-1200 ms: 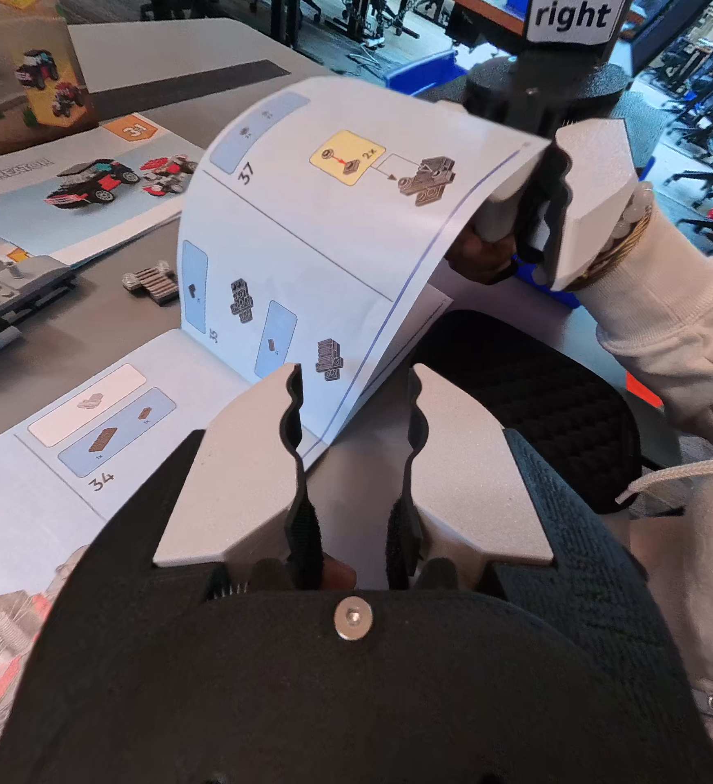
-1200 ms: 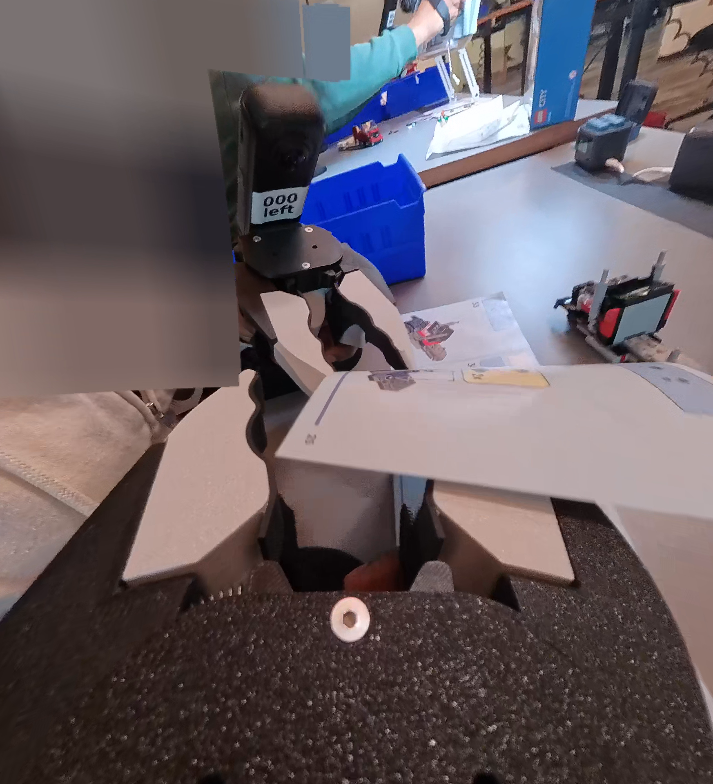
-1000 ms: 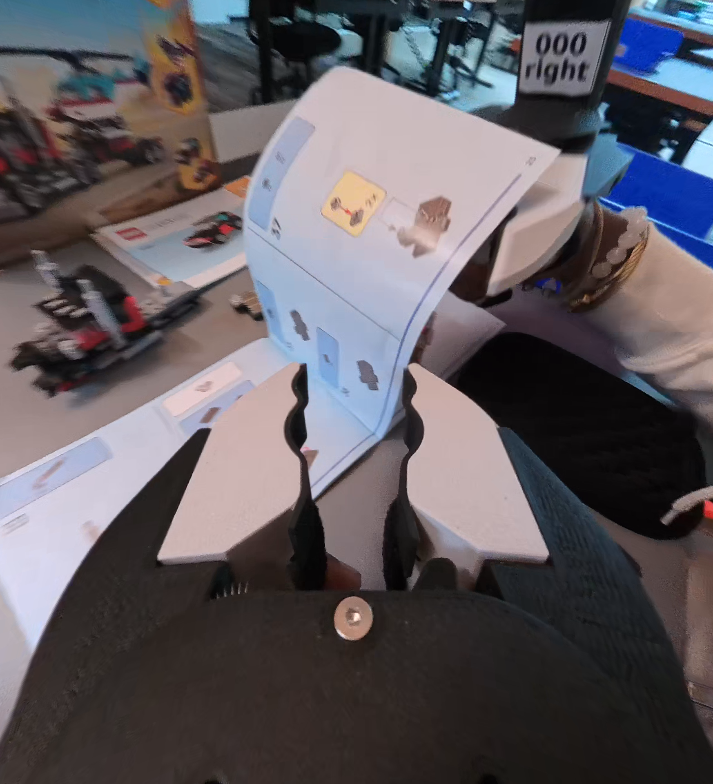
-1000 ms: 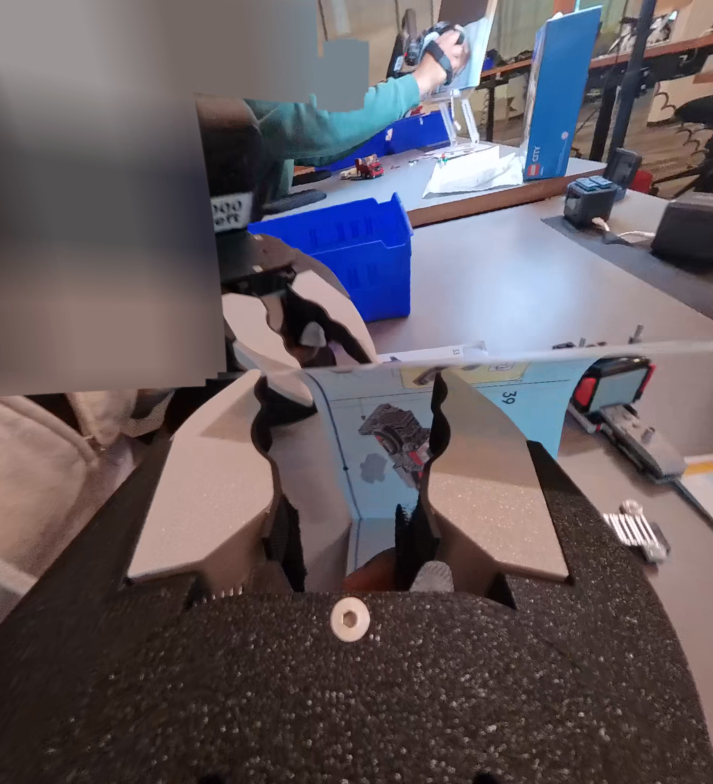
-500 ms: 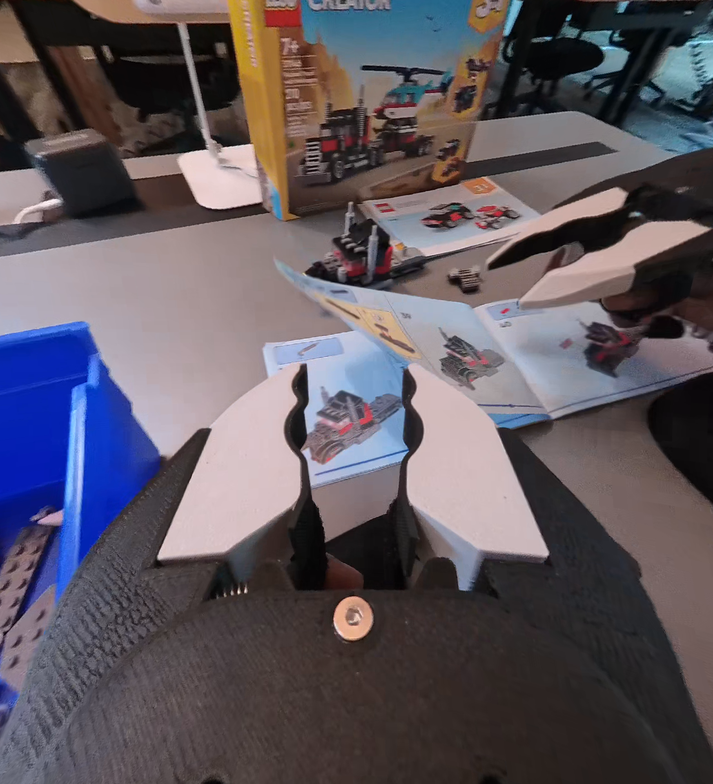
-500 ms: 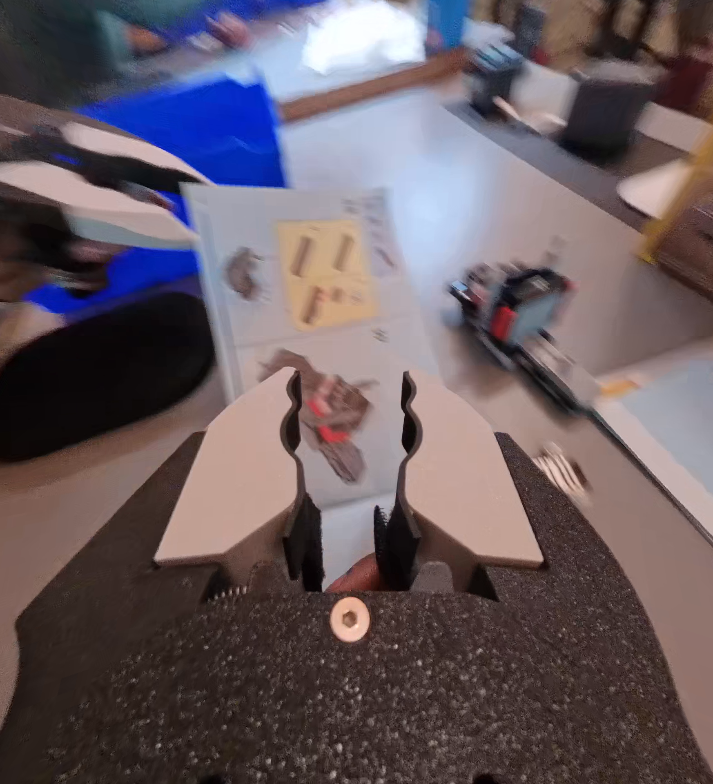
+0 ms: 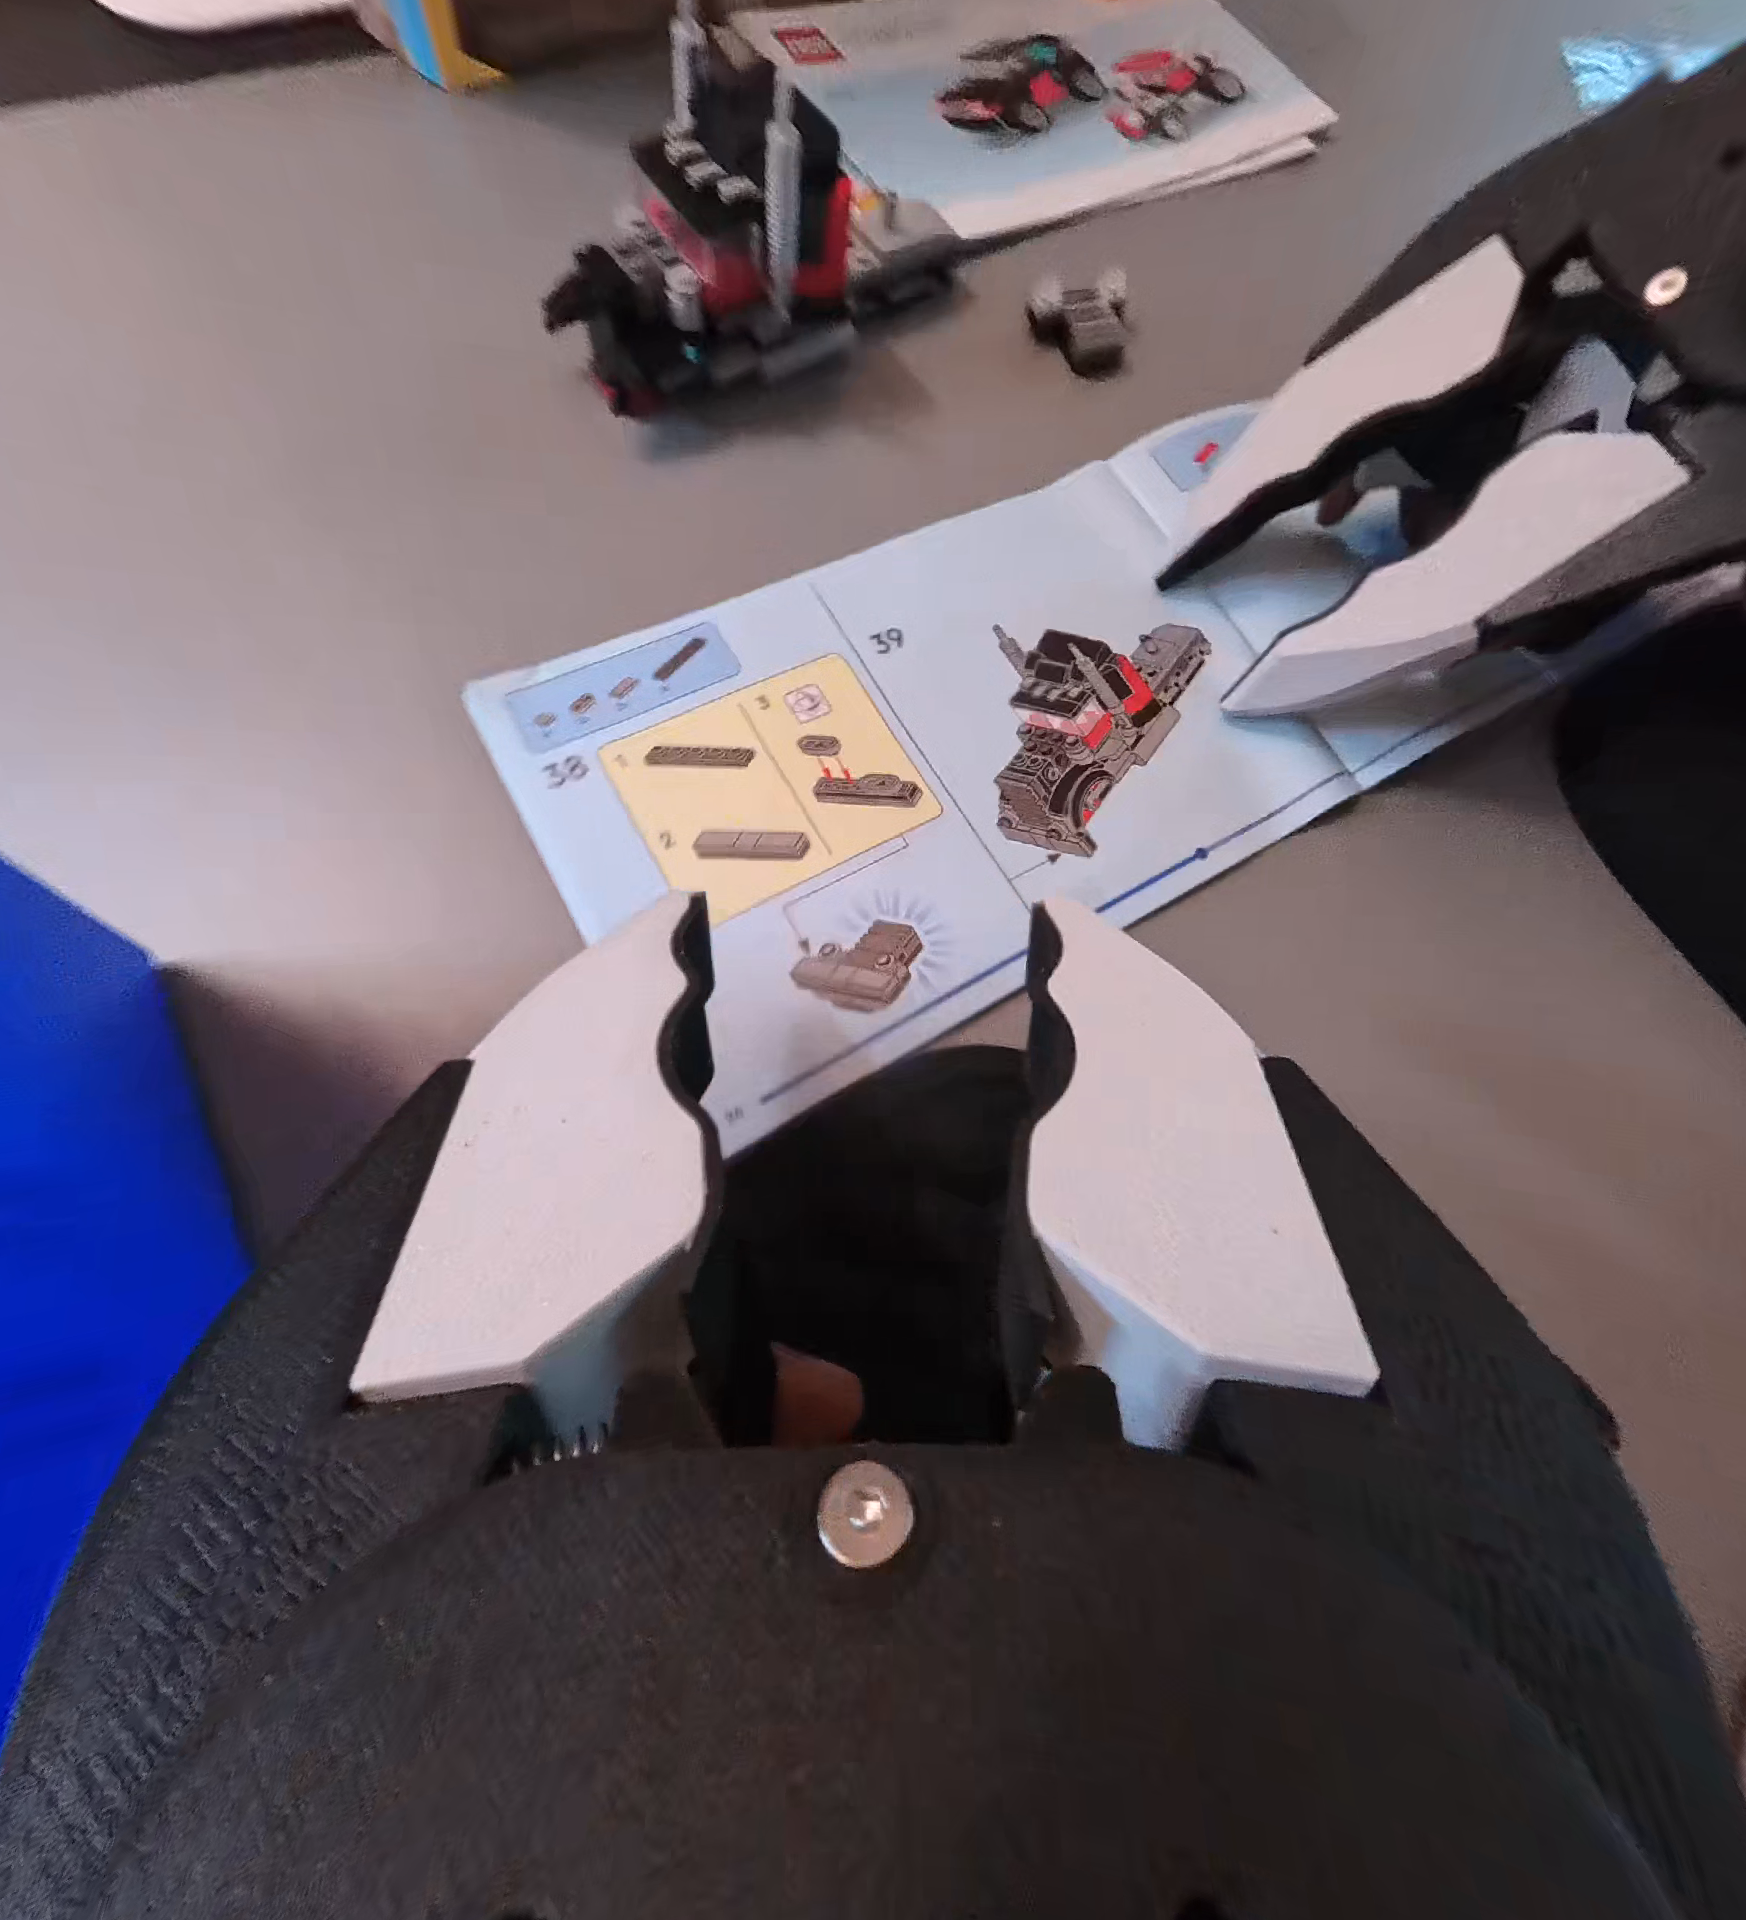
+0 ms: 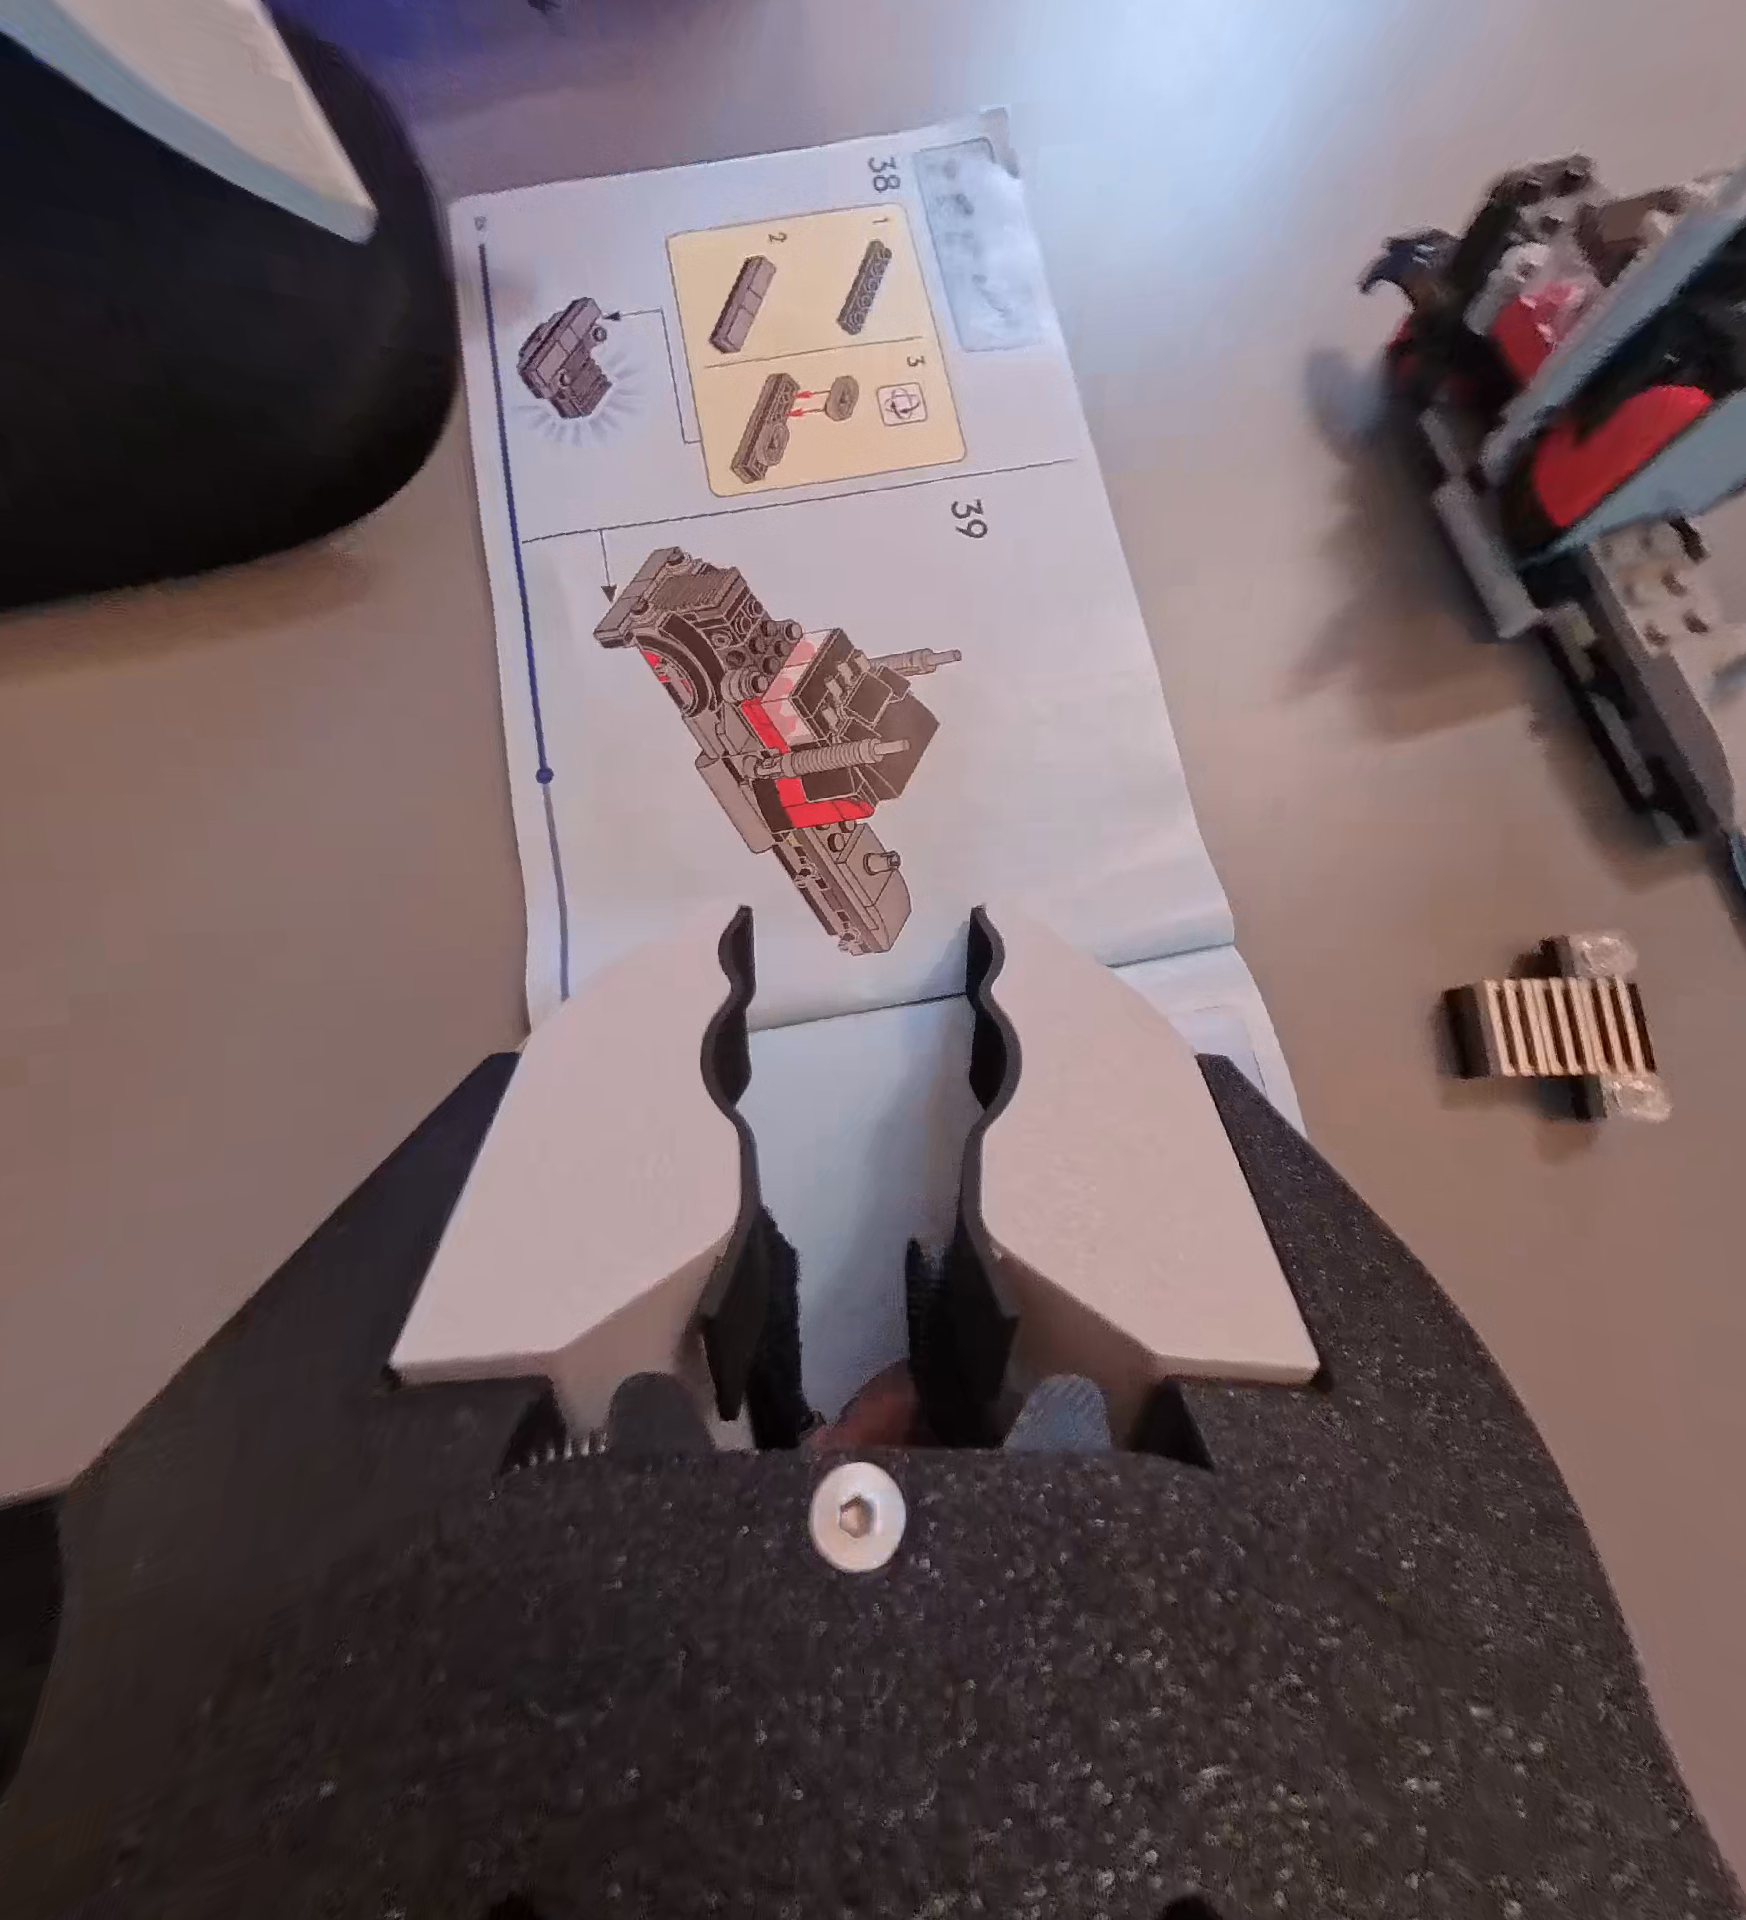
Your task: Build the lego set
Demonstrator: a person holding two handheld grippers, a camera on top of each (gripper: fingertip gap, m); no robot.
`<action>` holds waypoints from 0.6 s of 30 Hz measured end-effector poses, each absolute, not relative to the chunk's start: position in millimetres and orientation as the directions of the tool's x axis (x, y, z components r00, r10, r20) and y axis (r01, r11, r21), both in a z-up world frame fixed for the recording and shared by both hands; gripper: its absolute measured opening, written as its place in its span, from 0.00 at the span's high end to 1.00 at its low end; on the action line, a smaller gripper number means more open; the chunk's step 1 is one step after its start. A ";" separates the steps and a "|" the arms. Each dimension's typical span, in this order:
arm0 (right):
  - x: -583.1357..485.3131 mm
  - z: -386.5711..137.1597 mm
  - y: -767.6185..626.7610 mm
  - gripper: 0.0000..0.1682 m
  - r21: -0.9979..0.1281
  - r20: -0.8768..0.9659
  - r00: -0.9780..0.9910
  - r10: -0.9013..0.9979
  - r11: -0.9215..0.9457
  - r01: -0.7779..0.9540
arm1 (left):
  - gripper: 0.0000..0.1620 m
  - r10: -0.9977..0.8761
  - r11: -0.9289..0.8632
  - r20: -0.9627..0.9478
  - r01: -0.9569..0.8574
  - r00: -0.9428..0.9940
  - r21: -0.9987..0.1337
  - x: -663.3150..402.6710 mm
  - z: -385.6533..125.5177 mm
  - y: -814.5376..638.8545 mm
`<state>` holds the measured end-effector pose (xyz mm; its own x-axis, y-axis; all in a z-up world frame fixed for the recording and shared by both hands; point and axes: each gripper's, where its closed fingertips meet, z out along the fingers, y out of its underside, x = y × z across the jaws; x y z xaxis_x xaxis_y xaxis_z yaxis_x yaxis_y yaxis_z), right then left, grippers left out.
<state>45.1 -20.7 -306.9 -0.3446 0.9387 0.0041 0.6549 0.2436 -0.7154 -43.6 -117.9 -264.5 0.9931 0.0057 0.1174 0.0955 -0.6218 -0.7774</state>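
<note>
The open instruction booklet (image 7: 848,779) lies flat on the grey table; it also shows in the right wrist view (image 8: 796,520). The partly built black and red truck (image 7: 734,260) stands behind it (image 8: 1627,468). A small black grille piece (image 7: 1082,317) lies loose beside the truck (image 8: 1549,1029). My left gripper (image 7: 867,914) is open and empty over the booklet's near corner. My right gripper (image 8: 861,925) is open and empty, with its tips at the booklet's fold; it shows at the right in the left wrist view (image 7: 1201,644).
A blue bin (image 7: 17,1143) stands at the left. A second booklet (image 7: 1056,104) lies behind the truck. A black pad (image 7: 1731,831) lies at the right of the booklet, and another (image 8: 121,364) lies under my left gripper. One left finger (image 8: 225,104) shows top left. Measured from the fingertips, the small black grille piece (image 7: 1082,317) is 9 cm or so from the right gripper and 20 cm from the left. The right camera catches it too, in the right wrist view (image 8: 1544,1002).
The page that my right gripper held up has been turned over, let go and now lies flat. Both grippers have come down towards the booklet. My left jaws stand wider apart.
</note>
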 end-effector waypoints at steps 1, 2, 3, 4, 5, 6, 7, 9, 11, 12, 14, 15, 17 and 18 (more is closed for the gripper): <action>47.0 -306.4 -22.1 0.75 -0.722 0.001 -0.374 0.927 0.259 0.641 | 0.64 -0.013 -0.630 0.133 0.096 0.991 -0.771 -39.1 -268.2 -117.0; 48.0 -305.2 -22.9 0.64 -0.732 -0.012 -0.389 0.921 0.257 0.631 | 0.64 -0.031 -0.637 0.144 0.092 0.989 -0.766 -34.4 -270.7 -115.8; 48.5 -303.5 -23.1 0.56 -0.740 -0.027 -0.389 0.921 0.243 0.628 | 0.64 -0.051 -0.641 0.149 0.082 0.988 -0.763 -30.0 -272.0 -114.3; 48.0 -299.6 -22.8 0.53 -0.756 -0.032 -0.382 0.924 0.228 0.614 | 0.64 -0.066 -0.640 0.148 0.072 0.987 -0.765 -26.4 -272.0 -112.4; 46.6 -293.1 -24.0 0.51 -0.783 -0.029 -0.378 0.925 0.214 0.584 | 0.64 -0.075 -0.637 0.146 0.065 0.986 -0.768 -23.6 -271.3 -110.0; 45.7 -286.3 -26.1 0.48 -0.806 -0.032 -0.377 0.926 0.199 0.557 | 0.64 -0.084 -0.632 0.145 0.060 0.986 -0.773 -20.8 -270.4 -107.5; 46.2 -282.3 -28.1 0.43 -0.814 -0.054 -0.371 0.927 0.174 0.554 | 0.64 -0.098 -0.631 0.147 0.053 0.984 -0.774 -17.7 -269.9 -105.4; 49.8 -281.6 -31.5 0.35 -0.790 -0.140 -0.350 0.926 0.109 0.604 | 0.63 -0.132 -0.642 0.154 0.034 0.979 -0.766 -11.5 -272.1 -103.3; 49.5 -277.3 -29.1 0.38 -0.793 -0.147 -0.321 0.935 0.082 0.603 | 0.63 -0.143 -0.656 0.154 0.023 0.978 -0.755 -9.9 -276.8 -102.7; 47.5 -271.5 -28.1 0.41 -0.813 -0.149 -0.307 0.940 0.061 0.579 | 0.63 -0.145 -0.659 0.157 0.023 0.977 -0.752 -9.6 -278.7 -102.9; 44.3 -256.5 -29.3 0.59 -0.856 -0.178 -0.298 0.938 0.001 0.516 | 0.63 -0.142 -0.661 0.174 0.037 0.975 -0.750 -9.6 -280.4 -104.2; 45.1 -247.5 -35.4 0.86 -0.880 -0.196 -0.340 0.920 -0.012 0.475 | 0.63 -0.140 -0.656 0.184 0.048 0.973 -0.753 -9.9 -279.7 -104.7; 50.1 -237.2 -50.5 1.00 -0.896 -0.240 -0.445 0.863 -0.020 0.444 | 0.63 -0.128 -0.636 0.204 0.077 0.971 -0.768 -12.0 -276.2 -105.4; 51.5 -238.3 -54.3 1.00 -0.888 -0.249 -0.465 0.850 -0.009 0.460 | 0.63 -0.122 -0.625 0.215 0.093 0.969 -0.775 -13.0 -274.4 -105.8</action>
